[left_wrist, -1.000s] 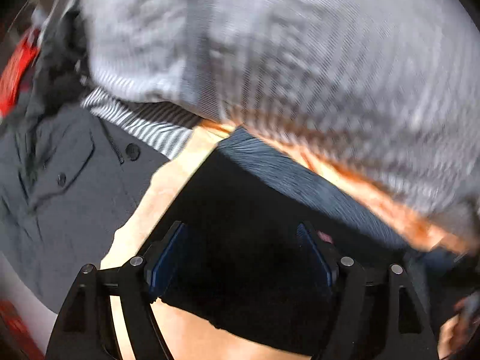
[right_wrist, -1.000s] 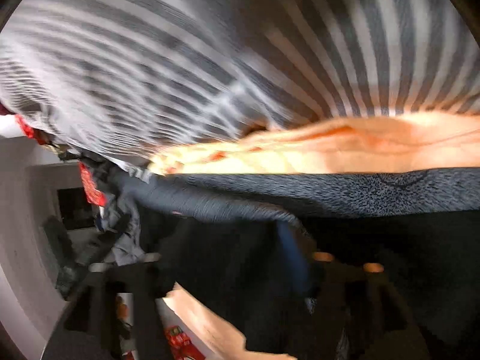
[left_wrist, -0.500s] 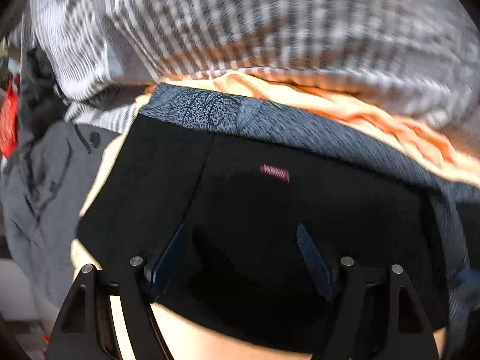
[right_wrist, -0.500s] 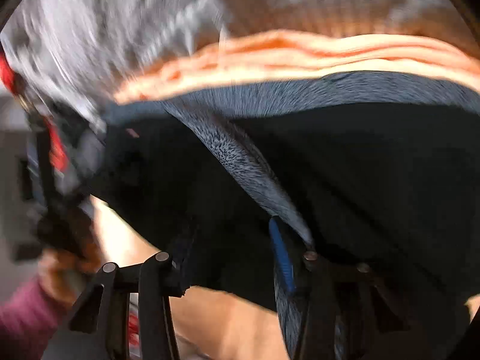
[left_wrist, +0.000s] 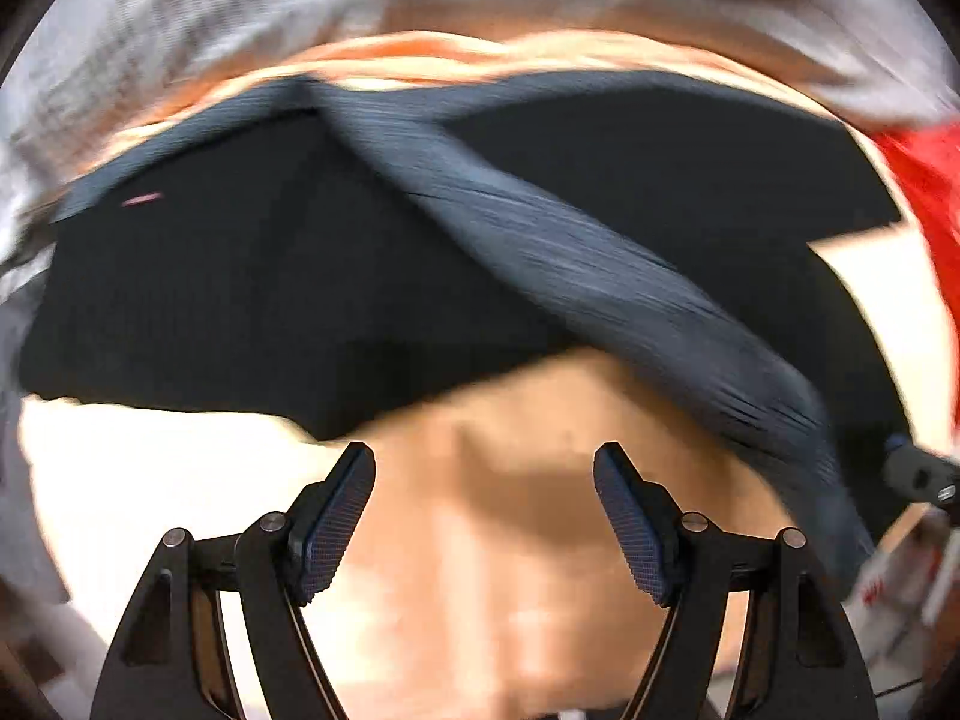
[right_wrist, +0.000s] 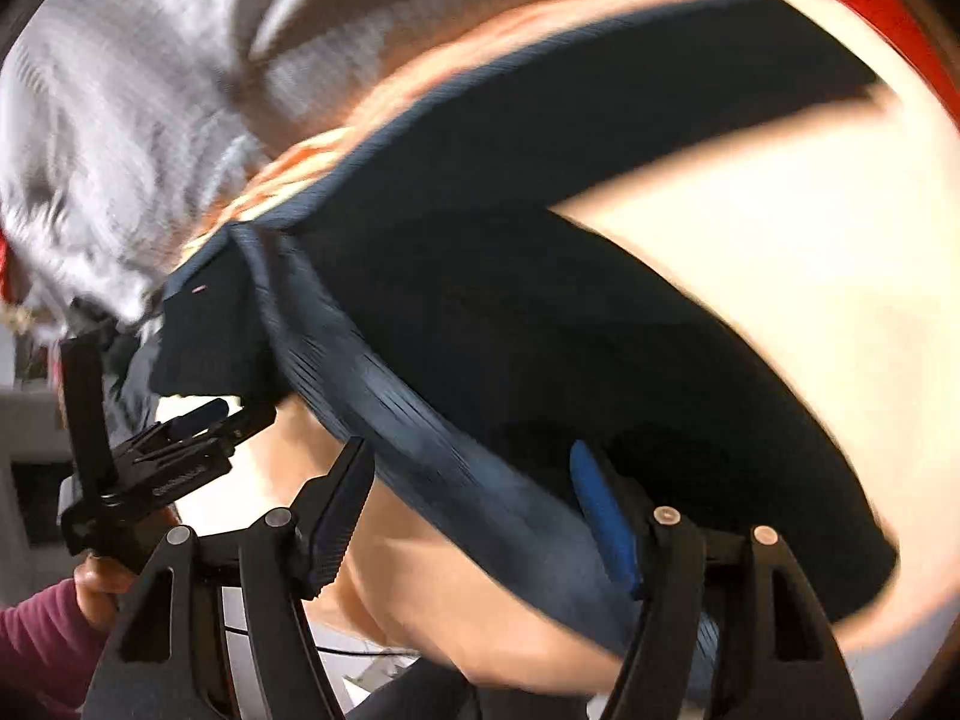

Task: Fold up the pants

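left gripper (left_wrist: 485, 468): jaws wide, nothing held, now shifted off black pants (left_wrist: 240, 300) toward 6 o'clock | right gripper (right_wrist: 474, 468): jaws opening, grey waistband (right_wrist: 420, 438) between them | pants spread on tan surface (left_wrist: 480, 570)

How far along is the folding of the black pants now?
One fold looks made: the black pants lie partly doubled, waistband slanting across. In hand: the right gripper jaws are opening around the waistband; the left gripper is open, empty. Left: further folds, squaring.
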